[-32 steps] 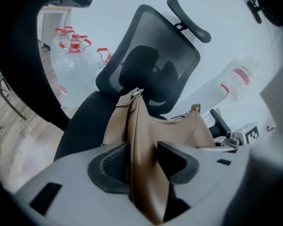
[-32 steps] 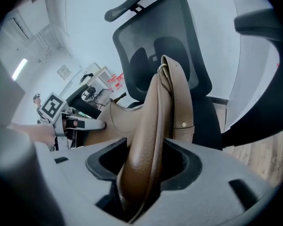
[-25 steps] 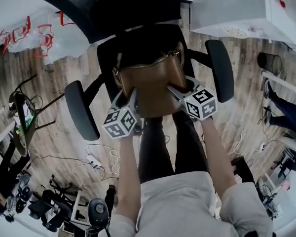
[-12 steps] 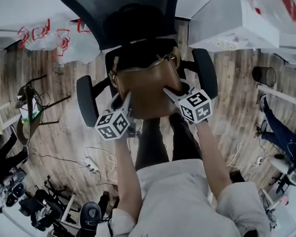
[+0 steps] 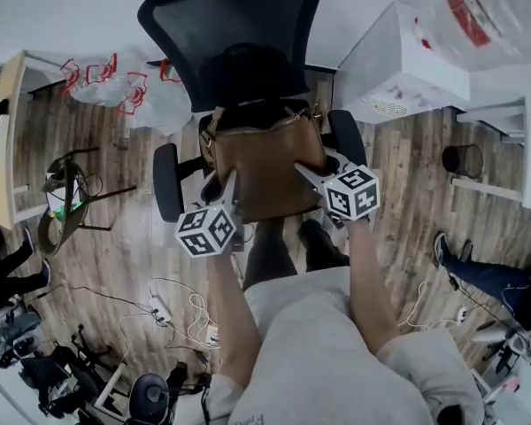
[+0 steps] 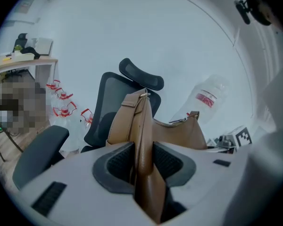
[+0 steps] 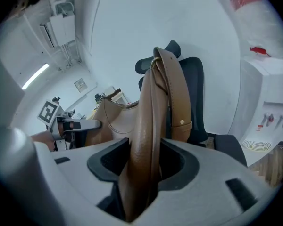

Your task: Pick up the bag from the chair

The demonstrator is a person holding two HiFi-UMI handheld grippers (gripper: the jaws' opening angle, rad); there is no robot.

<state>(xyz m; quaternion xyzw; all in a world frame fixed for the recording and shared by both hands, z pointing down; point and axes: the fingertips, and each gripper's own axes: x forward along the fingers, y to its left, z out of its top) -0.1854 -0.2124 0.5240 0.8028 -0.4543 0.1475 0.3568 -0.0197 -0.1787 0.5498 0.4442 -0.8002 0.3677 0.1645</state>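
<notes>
Left tongs [image 5: 233, 187], jaws just closing further, and right tongs [image 5: 306, 172] are each gripping an end of the smooth tan leather bag [image 5: 264, 162] before the mesh-backed chair [image 5: 239, 42].

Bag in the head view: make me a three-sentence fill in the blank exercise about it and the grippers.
1. Number of grippers clamped on the bag: ____.
2. The left gripper and the right gripper are both ____, not open, on it.
3. The office chair behind the bag is ____ in colour.
Missing words: two; shut; black.
The left gripper's jaws have just been closing, with the bag between them.
</notes>
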